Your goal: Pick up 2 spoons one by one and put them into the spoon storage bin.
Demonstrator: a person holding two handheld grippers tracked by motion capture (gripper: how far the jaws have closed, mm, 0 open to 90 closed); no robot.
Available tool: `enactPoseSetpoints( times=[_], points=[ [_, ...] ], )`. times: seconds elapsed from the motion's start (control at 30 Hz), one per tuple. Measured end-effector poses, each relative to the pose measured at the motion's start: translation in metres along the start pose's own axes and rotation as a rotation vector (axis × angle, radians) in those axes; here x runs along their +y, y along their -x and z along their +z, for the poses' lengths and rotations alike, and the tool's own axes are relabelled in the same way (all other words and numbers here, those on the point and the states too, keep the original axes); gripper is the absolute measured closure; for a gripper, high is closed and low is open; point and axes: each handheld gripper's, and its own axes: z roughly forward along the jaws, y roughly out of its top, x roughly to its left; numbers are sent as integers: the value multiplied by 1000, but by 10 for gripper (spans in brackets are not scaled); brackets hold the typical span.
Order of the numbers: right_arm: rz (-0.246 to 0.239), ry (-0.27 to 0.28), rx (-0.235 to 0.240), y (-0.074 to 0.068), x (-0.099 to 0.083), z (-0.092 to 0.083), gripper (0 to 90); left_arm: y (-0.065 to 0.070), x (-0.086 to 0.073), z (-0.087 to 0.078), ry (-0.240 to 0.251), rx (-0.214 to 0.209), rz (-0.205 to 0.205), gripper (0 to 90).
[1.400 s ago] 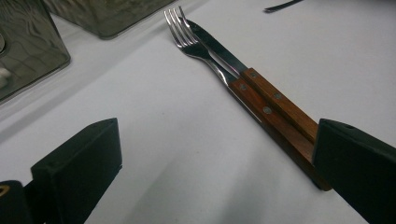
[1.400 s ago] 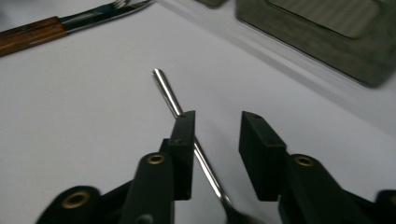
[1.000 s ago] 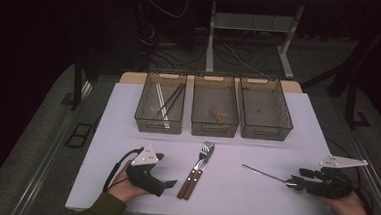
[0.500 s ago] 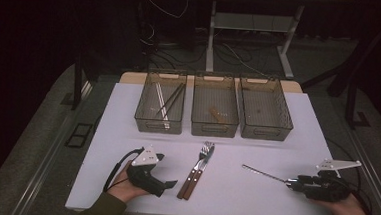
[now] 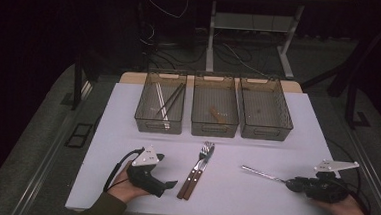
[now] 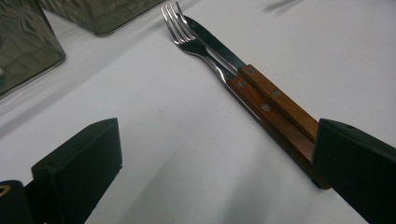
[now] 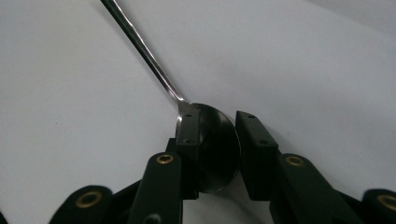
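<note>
A steel spoon point(image 5: 260, 173) lies on the white table point(image 5: 127, 123) at the front right. My right gripper point(image 5: 290, 184) is shut on its bowl; in the right gripper view the bowl point(image 7: 215, 149) sits between the two pads and the handle point(image 7: 144, 55) points away. A fork point(image 5: 206, 150) and a knife point(image 5: 194, 179) with wooden handles lie side by side at the front middle. My left gripper point(image 5: 167, 185) rests just left of them, open and holding nothing. In the left gripper view point(image 6: 217, 140) the fork point(image 6: 184, 35) and the knife point(image 6: 219, 46) run toward the right jaw.
Three clear bins stand in a row at the back of the table. The left bin point(image 5: 143, 115) holds long thin sticks, the middle bin point(image 5: 197, 124) a small wooden piece, and the right bin point(image 5: 282, 124) looks bare. Dark floor and table legs lie beyond.
My right gripper has sunk slightly toward the table's front edge at the spoon's bowl. The spoon, the fork, the knife and my left gripper have stayed put.
</note>
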Motion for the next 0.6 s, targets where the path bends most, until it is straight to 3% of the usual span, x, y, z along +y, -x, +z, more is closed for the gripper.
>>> enactPoseSetpoints(
  times=[0.1,0.6],
  points=[
    [3,18,6,0,1,-3,796,0,0,0,0,0,0,5],
    [12,56,61,2,1,-7,881,0,0,0,0,-2,1,5]
  ],
)
